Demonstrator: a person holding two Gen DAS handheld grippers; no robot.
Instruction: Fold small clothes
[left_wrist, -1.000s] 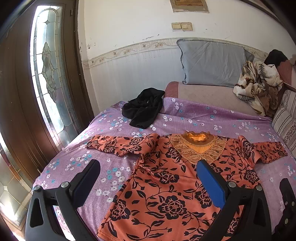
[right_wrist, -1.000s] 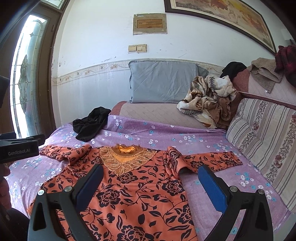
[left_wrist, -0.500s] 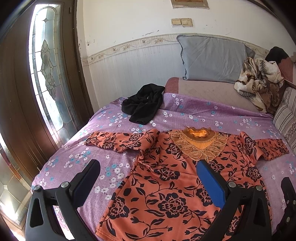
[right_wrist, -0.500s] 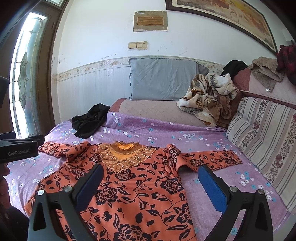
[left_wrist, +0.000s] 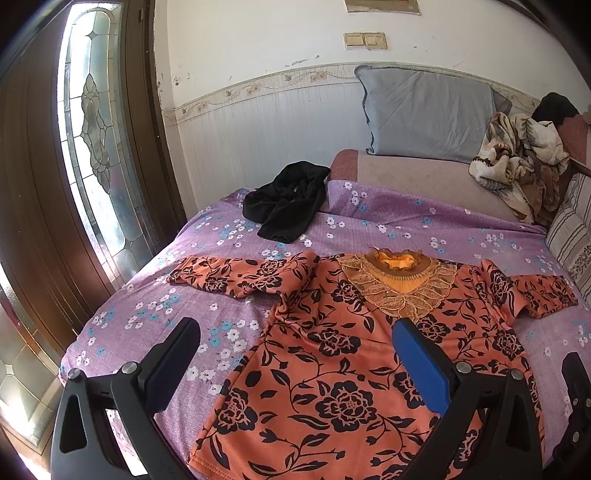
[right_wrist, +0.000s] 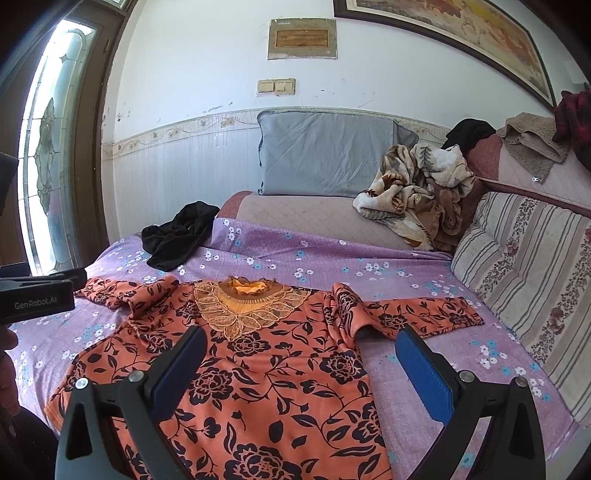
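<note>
Both grippers (left_wrist: 295, 360) (right_wrist: 301, 363) rose slightly, jaws wide, empty, over one floral top (left_wrist: 332, 354).

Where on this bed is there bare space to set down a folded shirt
Bare purple sheet lies between the orange floral top's collar and the tan cushion. A smaller patch lies on the door side, between the top's sleeve and the bed edge. The far corner is crowded: black garment one side, crumpled blanket the other.
</note>
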